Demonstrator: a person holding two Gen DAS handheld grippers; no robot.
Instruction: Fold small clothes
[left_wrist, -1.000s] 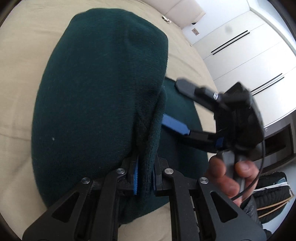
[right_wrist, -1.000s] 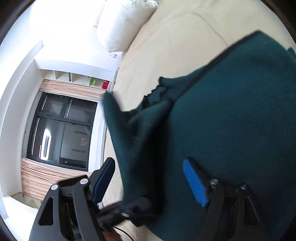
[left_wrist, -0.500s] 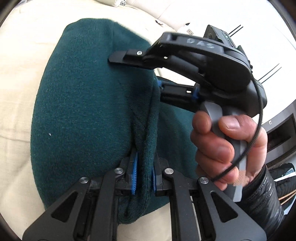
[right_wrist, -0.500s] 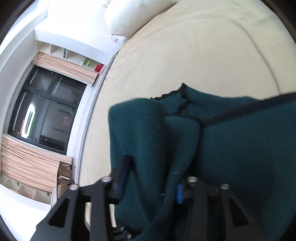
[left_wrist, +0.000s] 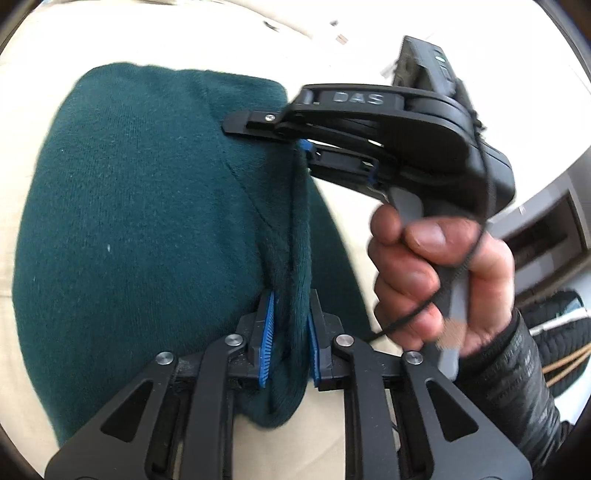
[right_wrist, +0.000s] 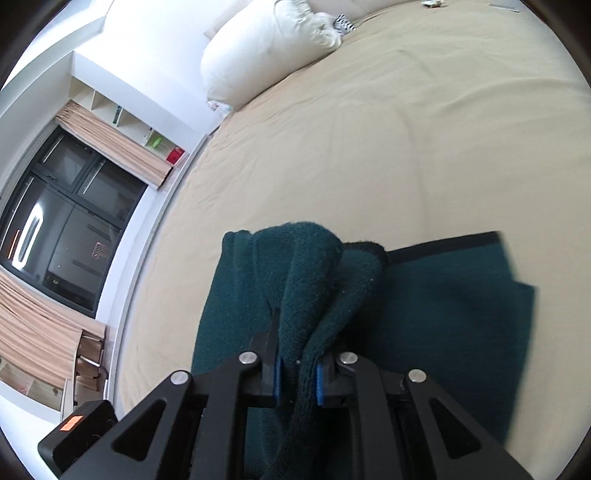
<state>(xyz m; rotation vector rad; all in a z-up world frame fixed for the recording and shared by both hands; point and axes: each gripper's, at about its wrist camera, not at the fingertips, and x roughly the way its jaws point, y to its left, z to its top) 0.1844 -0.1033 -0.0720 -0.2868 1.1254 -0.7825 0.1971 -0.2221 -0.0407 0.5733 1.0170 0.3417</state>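
Observation:
A dark green knit garment (left_wrist: 133, 221) lies on a beige bed (left_wrist: 29, 66). My left gripper (left_wrist: 290, 336) is shut on a bunched edge of it near the camera. In the left wrist view my right gripper (left_wrist: 295, 138), held in a hand, pinches the same edge farther along. In the right wrist view my right gripper (right_wrist: 298, 380) is shut on a thick fold of the garment (right_wrist: 306, 280), which is lifted and draped over the flat part (right_wrist: 454, 314).
The beige bed sheet (right_wrist: 369, 129) stretches ahead, with a white pillow (right_wrist: 266, 48) at its far end. A dark window (right_wrist: 55, 229) and shelves stand to the left. White wardrobe doors and a dark cabinet (left_wrist: 546, 229) are at the right.
My right gripper came across from open beside the garment, closed on its edge and lifted it. The left gripper kept its hold while the fabric rose with both.

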